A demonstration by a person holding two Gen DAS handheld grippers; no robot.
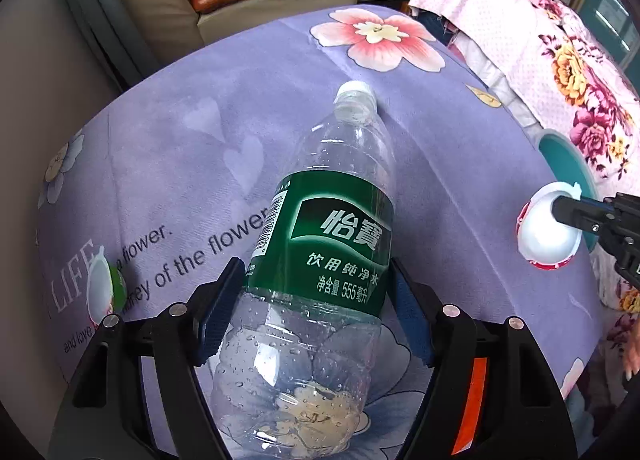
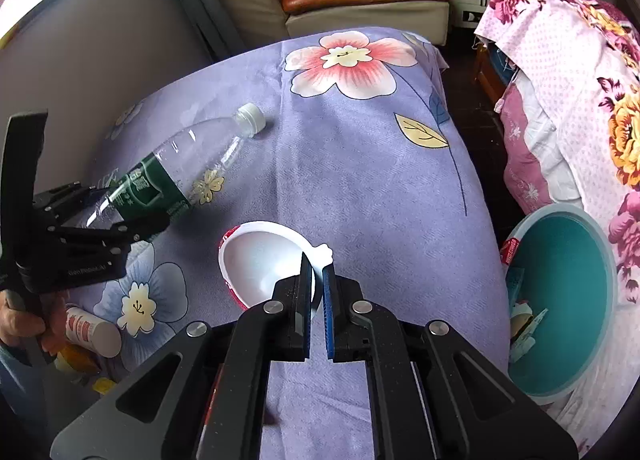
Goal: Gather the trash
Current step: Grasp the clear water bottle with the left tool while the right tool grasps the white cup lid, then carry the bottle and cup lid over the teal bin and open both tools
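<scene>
A clear plastic water bottle (image 1: 340, 228) with a green label and white cap sits between the blue pads of my left gripper (image 1: 316, 266), which is shut on its lower body. In the right wrist view the bottle (image 2: 160, 180) is tilted over the purple flowered cloth (image 2: 360, 164), held by the left gripper (image 2: 128, 226). My right gripper (image 2: 318, 266) is shut on the rim of a white cup with a red outside (image 2: 260, 256). From the left wrist view that cup (image 1: 540, 236) hangs at the right gripper (image 1: 560, 210), near the teal bin (image 1: 564, 164).
The teal bin (image 2: 568, 292) stands on the floor off the table's right edge with some wrappers inside. A small green-rimmed cup (image 1: 106, 288) lies at the cloth's left side. A small white and red bottle (image 2: 92, 330) lies near a hand. A sofa (image 2: 360, 0) is behind.
</scene>
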